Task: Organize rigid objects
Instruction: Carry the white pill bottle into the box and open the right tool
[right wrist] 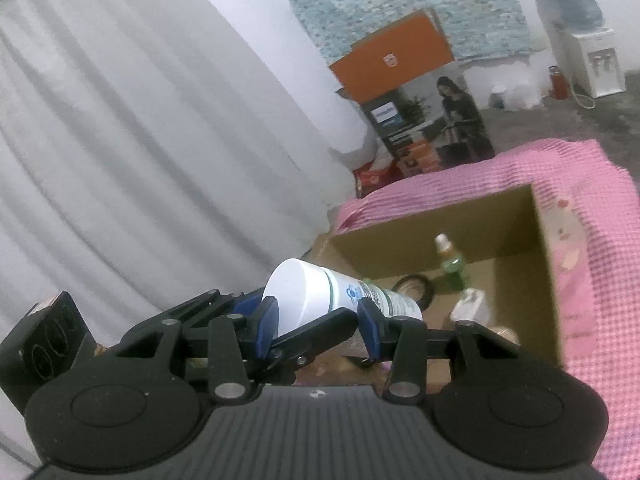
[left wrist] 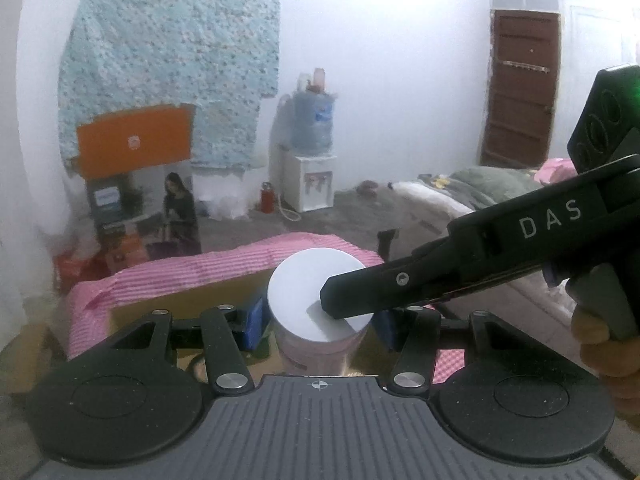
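Note:
A white-lidded jar (left wrist: 316,300) with a printed label sits between the blue pads (left wrist: 254,322) of my left gripper (left wrist: 320,324), which is shut on its body. My right gripper (left wrist: 340,300) comes in from the right and touches the jar's lid. In the right wrist view the same jar (right wrist: 320,296) lies between the right gripper's blue pads (right wrist: 266,326), with the left gripper's finger (right wrist: 316,334) across it. An open cardboard box (right wrist: 420,232) stands just beyond, holding a green bottle (right wrist: 450,260), a tape roll (right wrist: 412,290) and a white bottle (right wrist: 472,306).
The box sits on a pink checked cloth (right wrist: 592,208). A white curtain (right wrist: 140,140) hangs at the left. Printed cartons (left wrist: 160,208), a water dispenser (left wrist: 314,160) and a brown door (left wrist: 520,92) stand farther off.

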Demonstrator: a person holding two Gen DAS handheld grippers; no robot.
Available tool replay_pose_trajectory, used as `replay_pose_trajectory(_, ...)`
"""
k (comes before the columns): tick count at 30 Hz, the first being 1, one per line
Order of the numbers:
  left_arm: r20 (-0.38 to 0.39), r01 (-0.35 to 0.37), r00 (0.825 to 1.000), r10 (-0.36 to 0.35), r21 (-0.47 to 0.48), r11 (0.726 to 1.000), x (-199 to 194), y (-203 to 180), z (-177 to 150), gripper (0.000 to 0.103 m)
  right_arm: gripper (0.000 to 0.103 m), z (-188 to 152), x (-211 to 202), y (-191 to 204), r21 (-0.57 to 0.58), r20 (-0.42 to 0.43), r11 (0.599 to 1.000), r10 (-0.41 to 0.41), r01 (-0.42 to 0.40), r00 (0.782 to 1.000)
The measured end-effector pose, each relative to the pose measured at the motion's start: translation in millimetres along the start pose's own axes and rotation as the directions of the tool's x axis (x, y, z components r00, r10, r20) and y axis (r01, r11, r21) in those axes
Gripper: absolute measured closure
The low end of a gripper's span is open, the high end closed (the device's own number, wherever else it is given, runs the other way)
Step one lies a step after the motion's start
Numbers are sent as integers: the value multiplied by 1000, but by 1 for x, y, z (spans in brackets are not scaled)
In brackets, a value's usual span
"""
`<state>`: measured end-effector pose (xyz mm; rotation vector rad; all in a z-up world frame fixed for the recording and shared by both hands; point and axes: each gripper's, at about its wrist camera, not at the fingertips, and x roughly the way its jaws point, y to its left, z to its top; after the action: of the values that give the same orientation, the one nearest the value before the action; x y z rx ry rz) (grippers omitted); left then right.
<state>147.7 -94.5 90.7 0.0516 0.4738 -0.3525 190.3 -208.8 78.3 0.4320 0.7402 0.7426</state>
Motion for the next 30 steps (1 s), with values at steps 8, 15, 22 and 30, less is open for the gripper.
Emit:
replay_pose_trajectory(8,-66,43,997,-45,-29,999,47,5,20,50,56,37,12,-43,67,-30,997,-34,36,999)
replay_pose_trajectory(15,-131,47,990,-51,-35,998,83,8,29,50,56,63,29,-77,111,-68,993,-43,51,997)
replay_pose_trajectory(22,-204,49,977,-56,-43,998,120,13,23,50,56,68,53,-110,152,-105,986,-56,71,993)
replay_pose_trajectory(30,-298,52,952,-70,-68,996,159,15,11,50,55,67,81,-145,177,-154,978,-84,111,985)
